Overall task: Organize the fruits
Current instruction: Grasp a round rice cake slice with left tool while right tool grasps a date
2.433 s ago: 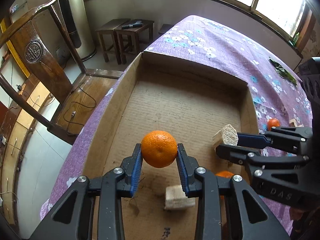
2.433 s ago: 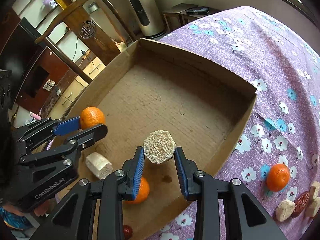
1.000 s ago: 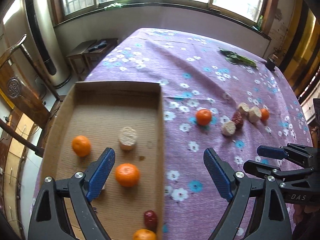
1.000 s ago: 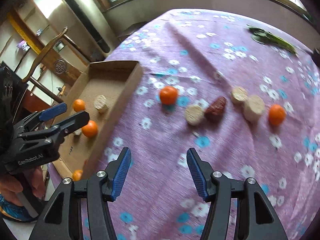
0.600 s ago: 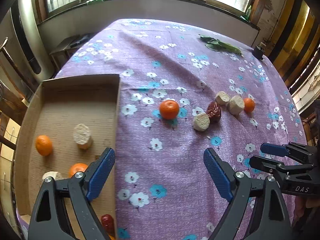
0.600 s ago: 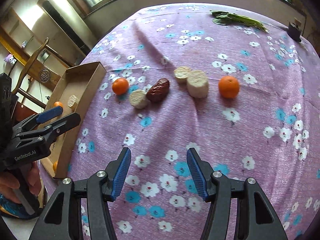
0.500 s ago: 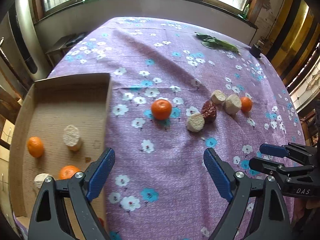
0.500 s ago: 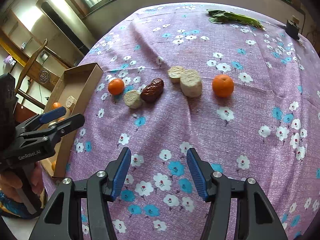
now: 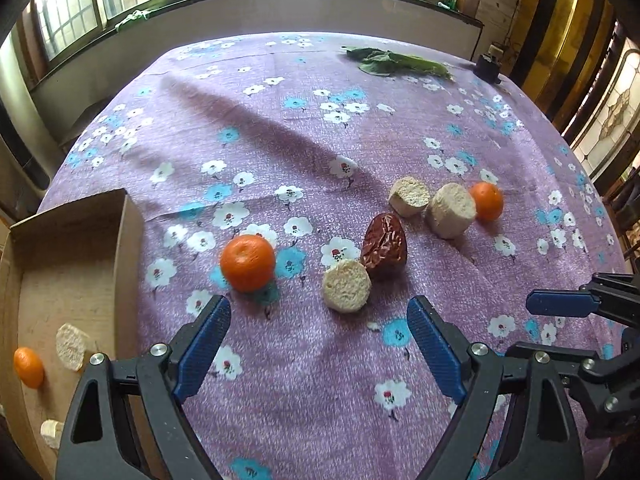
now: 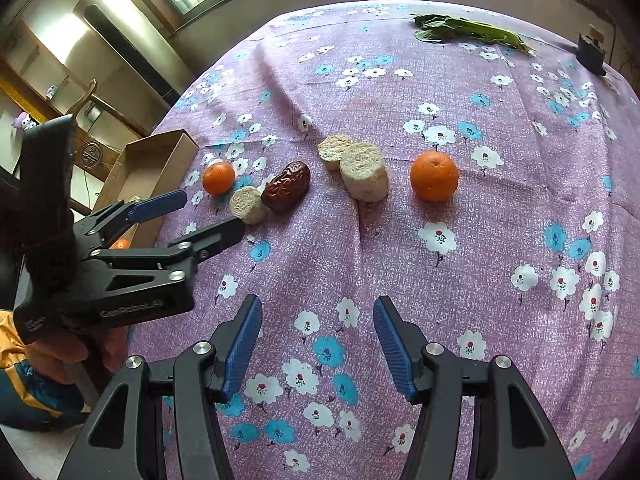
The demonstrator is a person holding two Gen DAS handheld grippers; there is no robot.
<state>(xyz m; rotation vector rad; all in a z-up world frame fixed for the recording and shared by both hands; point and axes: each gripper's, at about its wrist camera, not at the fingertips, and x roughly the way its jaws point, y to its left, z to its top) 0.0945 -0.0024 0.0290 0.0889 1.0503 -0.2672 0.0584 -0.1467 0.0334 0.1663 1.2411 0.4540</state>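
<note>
The bench [image 9: 248,120], under a purple flowered cloth, stretches ahead of both tongs, with bare cloth between the blue pads and the row of fruit. A cardboard box [image 9: 132,216] sits at the bench's near-left edge, left of the left tongs [image 9: 318,320]; inside it lie a small orange [image 9: 28,367] and pale cut pieces [image 9: 72,346] against its near wall. The left tongs stand wide apart and hold nothing. Just ahead of their left pad is an orange [image 9: 247,263], and ahead between the pads a pale round piece [image 9: 346,286] touches a red date [image 9: 385,246]. Farther ahead and right, two more pale pieces [image 9: 451,210] lie side by side, with another orange [image 9: 486,201] just beside the right one. The right tongs [image 10: 316,338] are also apart and empty, over open cloth, well short of the fruit; that far orange [image 10: 434,176] lies ahead and slightly right of them, apart from the pale pieces. A green leaf [image 10: 468,32] lies near the bench's far edge, well beyond everything.
</note>
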